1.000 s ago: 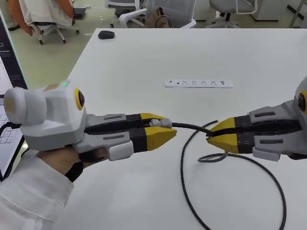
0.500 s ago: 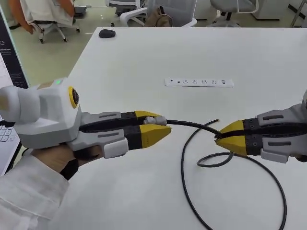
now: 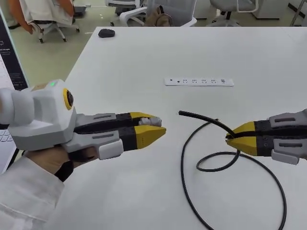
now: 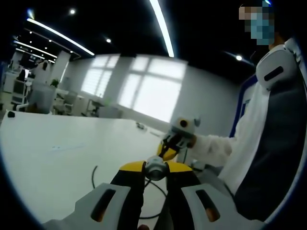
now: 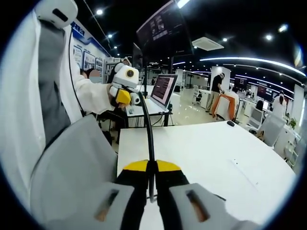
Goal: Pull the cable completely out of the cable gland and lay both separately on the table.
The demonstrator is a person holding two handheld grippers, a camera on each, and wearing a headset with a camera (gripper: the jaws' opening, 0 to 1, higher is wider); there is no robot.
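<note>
Head view: the cable (image 3: 206, 120) end now hangs free of the cable gland (image 3: 154, 121), which it entered a moment ago. Jaws of the left gripper (image 3: 160, 125) clamp the gland and those of the right gripper (image 3: 229, 136) clamp the cable, above the table's (image 3: 144, 57) near edge. Laying both down remains.

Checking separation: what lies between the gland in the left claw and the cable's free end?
Bare white tabletop, in the head view; the white plastic cable gland and thin black cable sit apart.
</note>
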